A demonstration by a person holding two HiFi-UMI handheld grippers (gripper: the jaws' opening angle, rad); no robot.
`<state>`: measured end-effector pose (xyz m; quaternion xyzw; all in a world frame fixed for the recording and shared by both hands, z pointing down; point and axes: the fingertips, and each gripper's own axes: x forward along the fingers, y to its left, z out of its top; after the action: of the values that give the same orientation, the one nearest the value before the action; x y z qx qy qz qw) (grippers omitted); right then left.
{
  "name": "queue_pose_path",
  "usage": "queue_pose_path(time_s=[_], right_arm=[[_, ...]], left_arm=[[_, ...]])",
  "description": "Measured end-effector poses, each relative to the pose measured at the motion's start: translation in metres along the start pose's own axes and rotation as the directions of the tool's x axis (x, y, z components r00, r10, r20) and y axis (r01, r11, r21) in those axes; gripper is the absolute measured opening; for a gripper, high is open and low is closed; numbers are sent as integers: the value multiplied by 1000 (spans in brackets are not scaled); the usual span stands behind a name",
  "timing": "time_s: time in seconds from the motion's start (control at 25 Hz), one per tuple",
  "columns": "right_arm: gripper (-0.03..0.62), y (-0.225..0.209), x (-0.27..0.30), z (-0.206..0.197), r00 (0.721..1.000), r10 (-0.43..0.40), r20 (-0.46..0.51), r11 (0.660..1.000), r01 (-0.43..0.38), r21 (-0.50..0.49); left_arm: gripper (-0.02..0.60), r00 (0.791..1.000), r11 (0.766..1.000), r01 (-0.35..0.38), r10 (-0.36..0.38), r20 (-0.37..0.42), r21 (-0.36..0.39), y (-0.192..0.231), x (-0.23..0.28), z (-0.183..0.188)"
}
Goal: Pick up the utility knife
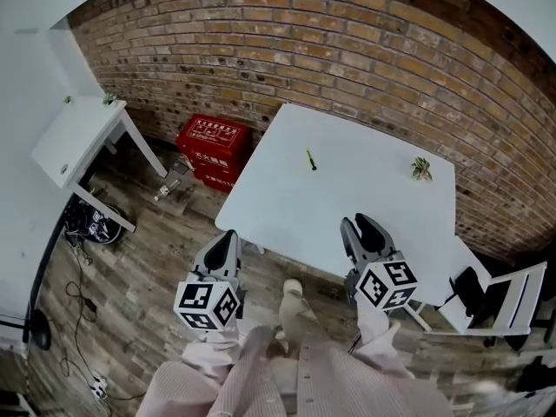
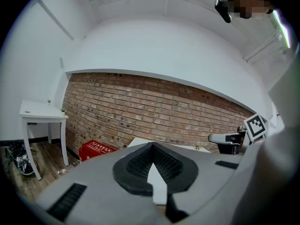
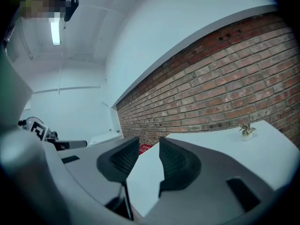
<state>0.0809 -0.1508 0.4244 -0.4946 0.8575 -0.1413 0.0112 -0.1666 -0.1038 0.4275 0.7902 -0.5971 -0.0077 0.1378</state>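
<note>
The utility knife (image 1: 309,160), small, dark and green, lies on the white table (image 1: 287,207) toward its far side. Both grippers hover at the table's near edge, well short of the knife. My left gripper (image 1: 228,240) is off the near left corner; its jaws meet at the tips with nothing between them (image 2: 151,145). My right gripper (image 1: 360,227) is over the near edge, its jaws apart and empty (image 3: 149,142). Neither gripper view shows the knife.
A small potted plant (image 1: 421,168) stands at the table's far right (image 3: 246,130). A red box (image 1: 214,150) sits on the floor by the brick wall (image 1: 365,50). A white side table (image 1: 78,137) is at left, a white chair (image 1: 512,298) at right, cables (image 1: 87,224) on the floor.
</note>
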Motion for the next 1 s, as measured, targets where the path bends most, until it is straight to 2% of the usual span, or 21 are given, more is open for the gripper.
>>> queue_pose_path(time_s=[0.48, 1.0], right_arm=[[137, -39, 92, 2, 995, 54, -81, 998, -52, 30], [137, -78, 159, -5, 985, 81, -153, 996, -74, 51]], left_arm=[[-8, 999, 1000, -5, 4, -49, -18, 19, 94, 7], [-8, 995, 999, -30, 25, -100, -45, 33, 162, 1]])
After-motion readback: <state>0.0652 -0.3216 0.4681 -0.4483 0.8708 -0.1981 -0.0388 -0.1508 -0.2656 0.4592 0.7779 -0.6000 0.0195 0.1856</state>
